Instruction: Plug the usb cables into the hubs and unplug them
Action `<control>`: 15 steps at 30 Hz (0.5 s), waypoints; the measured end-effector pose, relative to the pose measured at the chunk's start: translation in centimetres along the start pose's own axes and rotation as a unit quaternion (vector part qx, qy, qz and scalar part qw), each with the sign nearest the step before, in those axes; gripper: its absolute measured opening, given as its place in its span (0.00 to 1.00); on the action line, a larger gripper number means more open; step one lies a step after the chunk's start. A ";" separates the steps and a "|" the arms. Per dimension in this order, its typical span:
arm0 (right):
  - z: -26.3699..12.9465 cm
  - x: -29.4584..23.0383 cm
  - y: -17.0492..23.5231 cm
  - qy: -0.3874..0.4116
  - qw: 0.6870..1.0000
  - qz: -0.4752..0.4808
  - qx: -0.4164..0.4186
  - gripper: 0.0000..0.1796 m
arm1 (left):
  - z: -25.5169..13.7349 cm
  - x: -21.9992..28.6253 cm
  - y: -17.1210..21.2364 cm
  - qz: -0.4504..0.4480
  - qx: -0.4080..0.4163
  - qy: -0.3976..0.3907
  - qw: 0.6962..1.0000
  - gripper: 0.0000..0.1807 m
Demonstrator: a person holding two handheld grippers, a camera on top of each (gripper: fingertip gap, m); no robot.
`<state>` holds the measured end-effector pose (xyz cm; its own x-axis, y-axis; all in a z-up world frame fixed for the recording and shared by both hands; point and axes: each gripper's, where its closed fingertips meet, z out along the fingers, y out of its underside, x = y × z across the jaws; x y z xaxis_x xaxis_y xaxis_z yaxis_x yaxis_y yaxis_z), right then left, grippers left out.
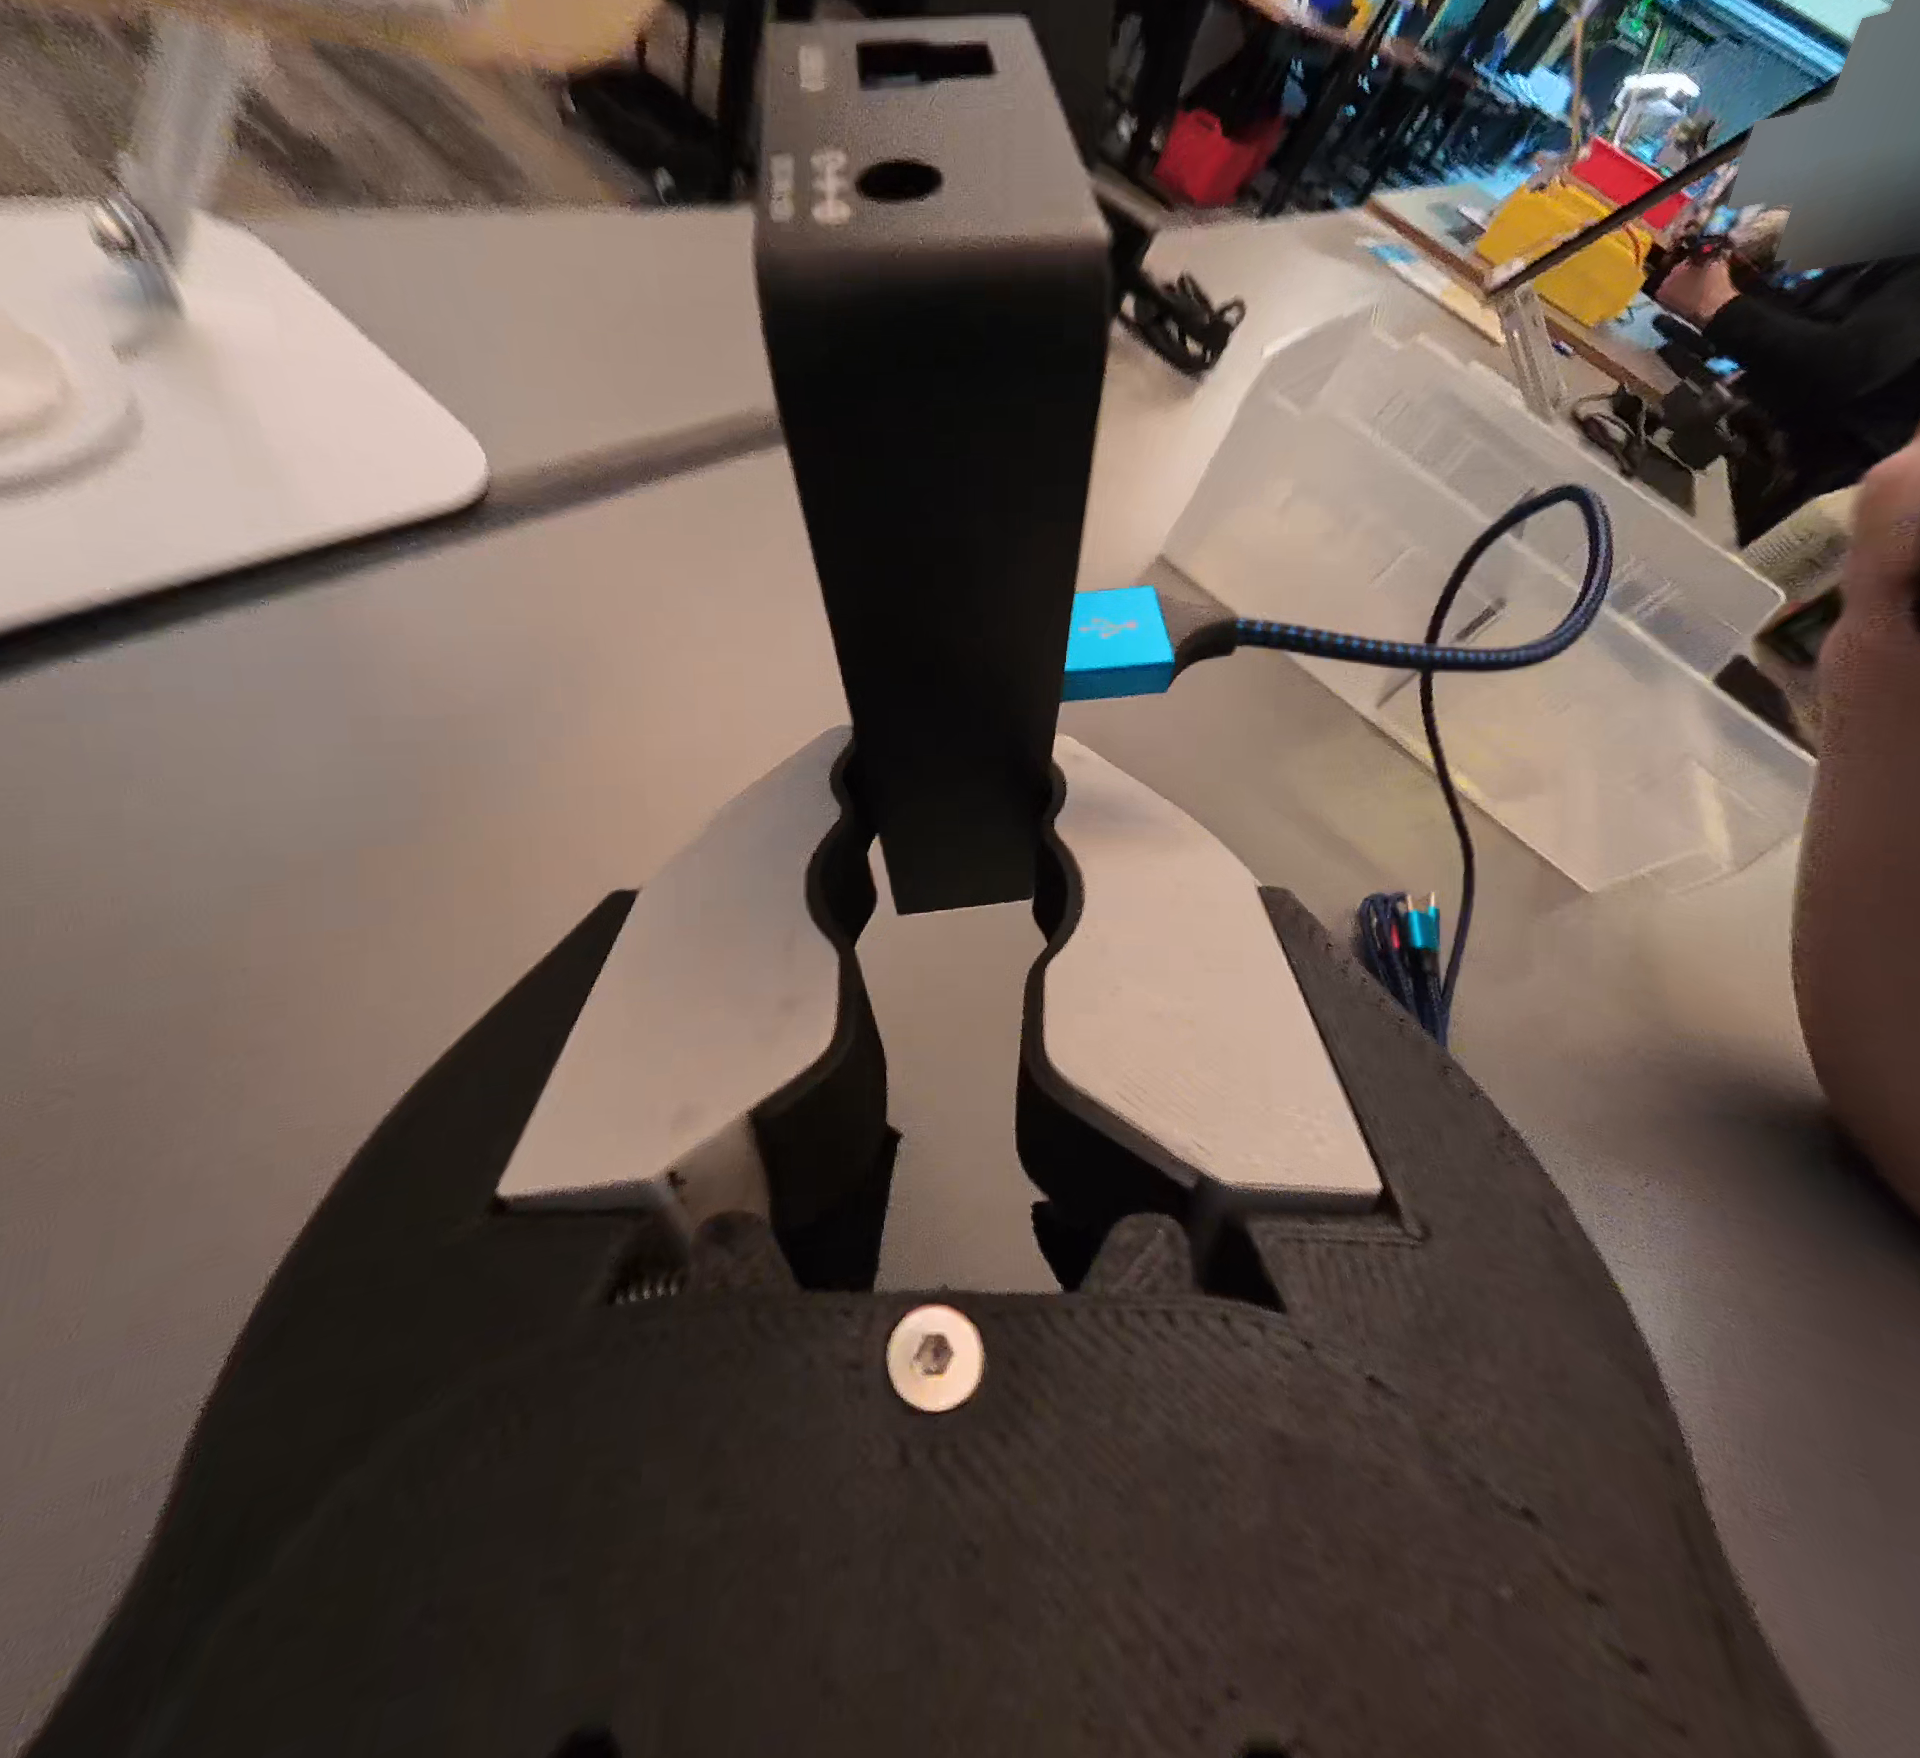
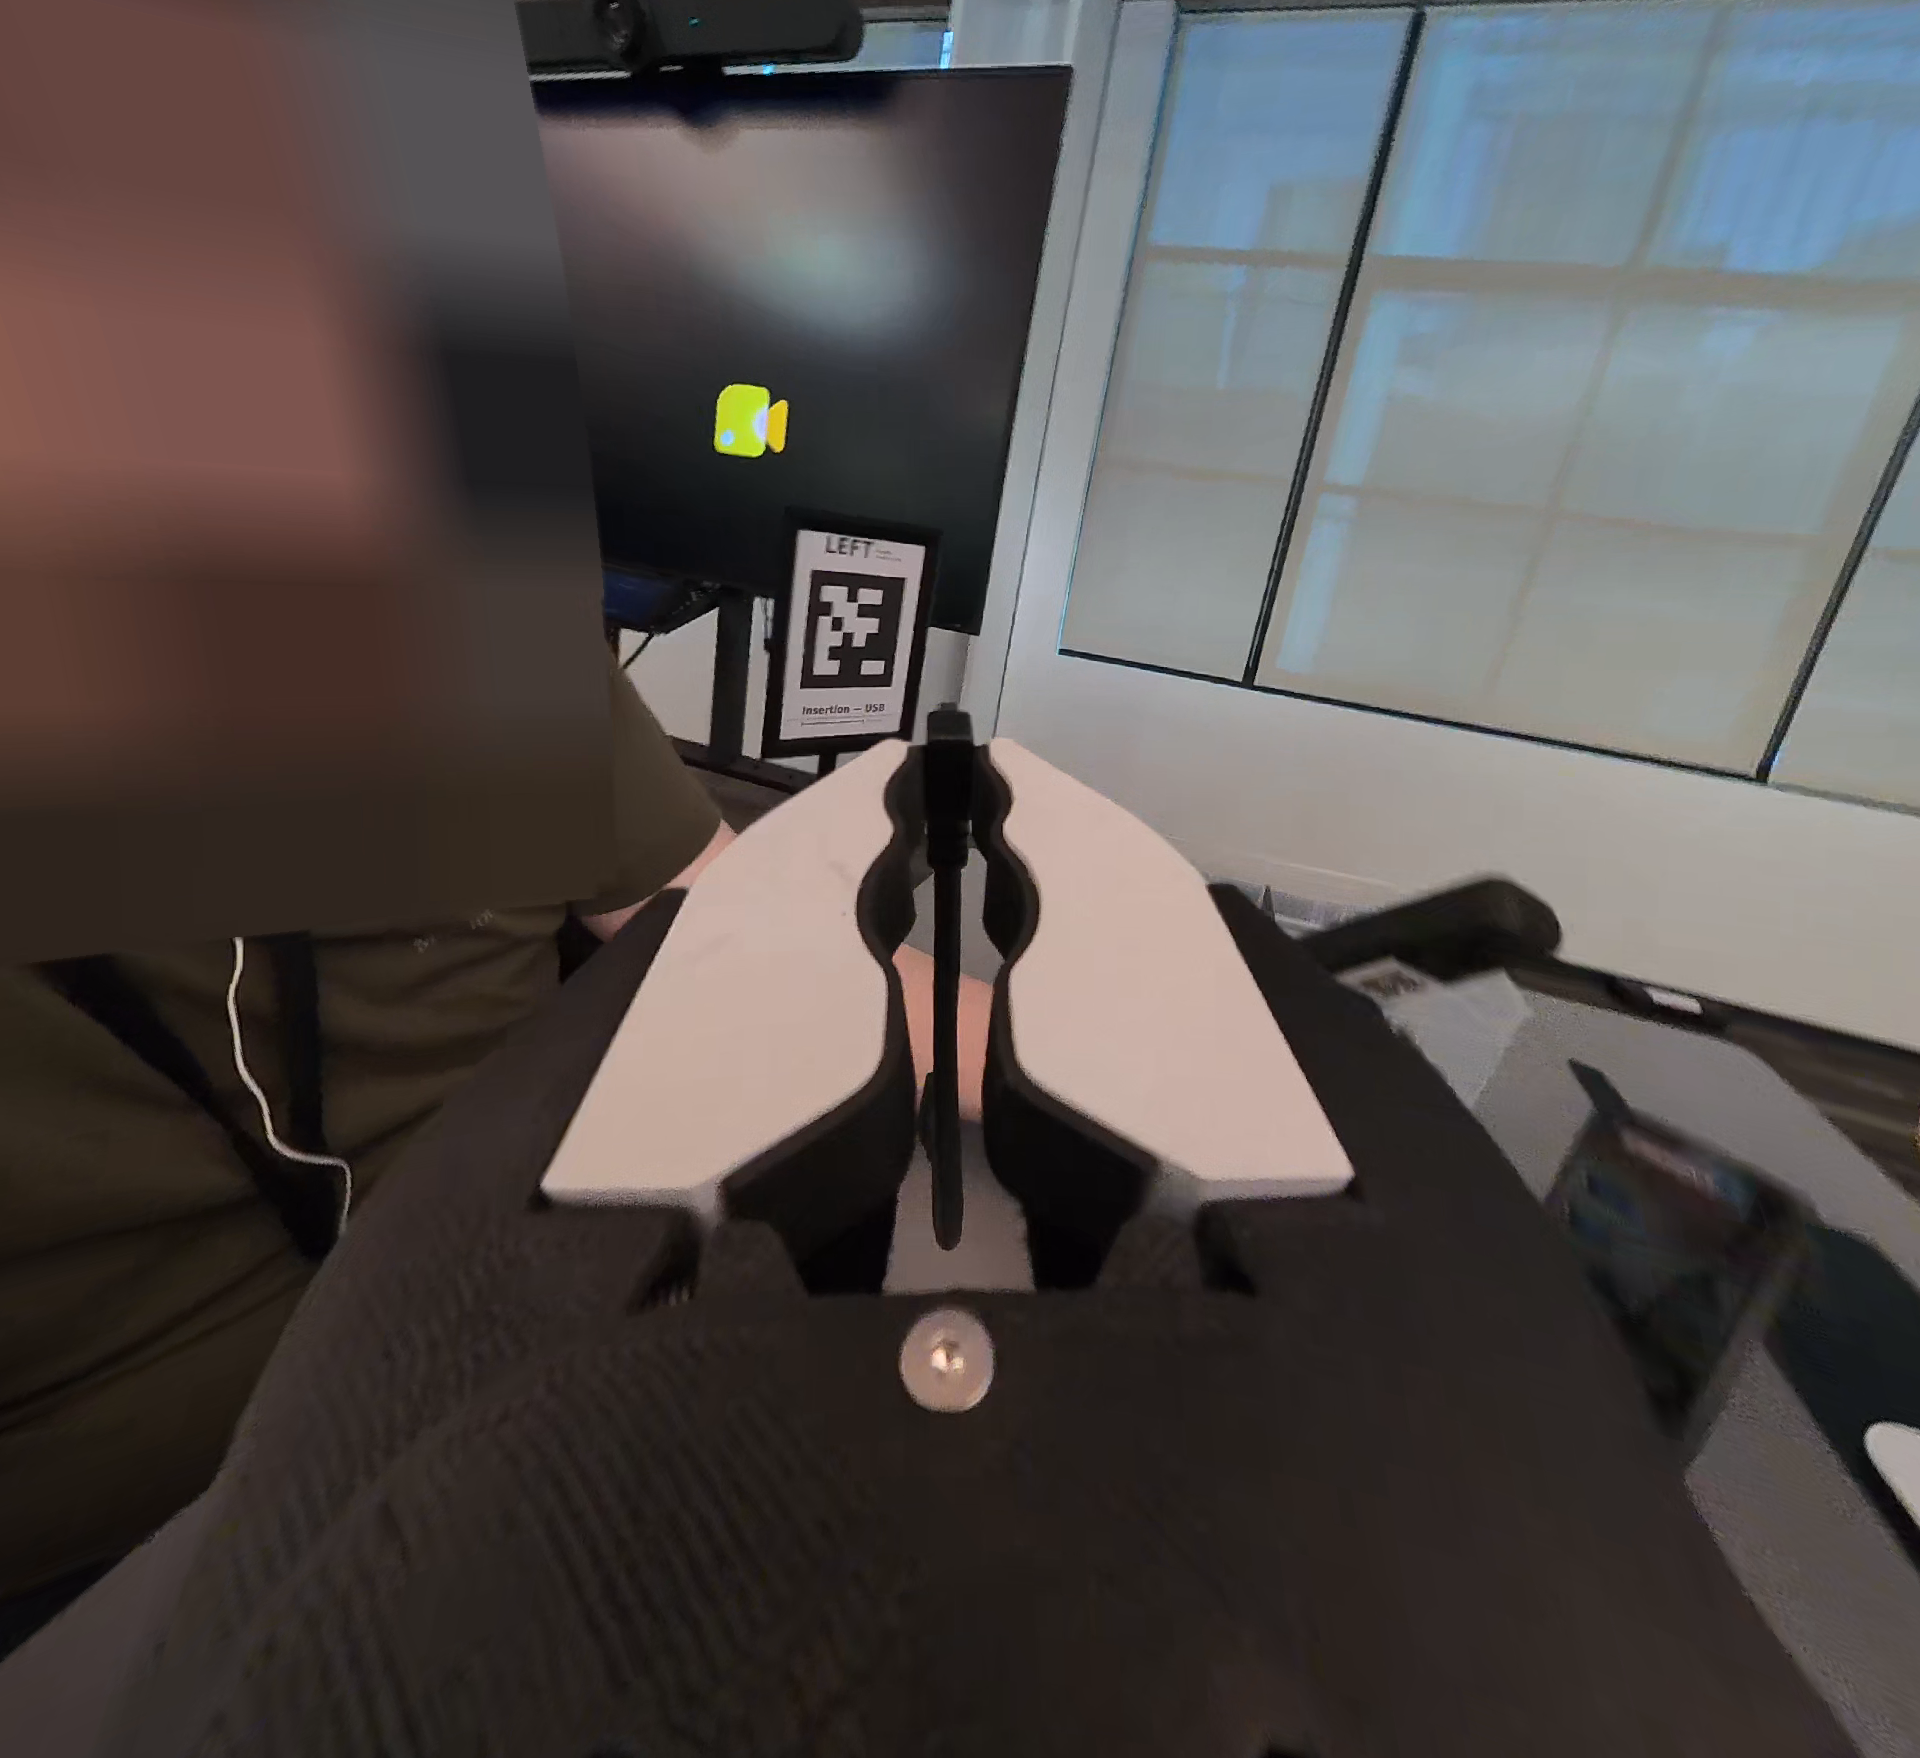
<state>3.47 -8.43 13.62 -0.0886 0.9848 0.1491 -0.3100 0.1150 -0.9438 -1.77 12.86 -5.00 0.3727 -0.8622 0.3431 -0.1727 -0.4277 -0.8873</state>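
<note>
Two grippers, left gripper (image 1: 948, 809) clamping boxy matte hub (image 1: 930, 420), right gripper (image 2: 948, 773) pinching thin, perhaps rubbery cable (image 2: 945, 929)

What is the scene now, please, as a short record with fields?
left hand-held gripper: shut on black USB hub, held above the grey table
hub side port: blue USB plug inserted, braided cable looping to the right
right hand-held gripper: shut on thin black cable, connector end pointing forward
behind hub: clear plastic bin
</note>
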 end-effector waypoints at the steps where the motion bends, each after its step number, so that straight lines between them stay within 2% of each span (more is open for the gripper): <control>1: 0.0 0.7 0.1 0.011 1.000 0.016 0.004 0.05 | -0.6 0.2 -0.9 0.012 0.017 -0.009 1.000 0.14; 6: 0.2 2.9 1.0 0.044 0.994 0.097 0.020 0.05 | -4.2 0.7 -5.2 0.069 0.115 -0.074 0.988 0.14; 10: 1.0 4.8 2.0 0.087 0.984 0.153 0.024 0.04 | -6.6 0.7 -7.3 0.097 0.174 -0.117 0.973 0.14; 13: 1.5 6.8 3.3 0.143 0.963 0.225 0.028 0.04 | -8.2 0.8 -8.4 0.133 0.206 -0.158 0.956 0.14; 15: 1.9 7.9 3.7 0.165 0.944 0.279 0.068 0.04 | -9.1 1.1 -9.2 0.155 0.229 -0.179 0.944 0.14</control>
<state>-0.22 -0.50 11.88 0.0194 0.8765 -0.4810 -0.4224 -0.4288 -0.7985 -8.03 13.33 6.33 0.6680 -0.7441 -0.0090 0.0577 0.0639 -0.9963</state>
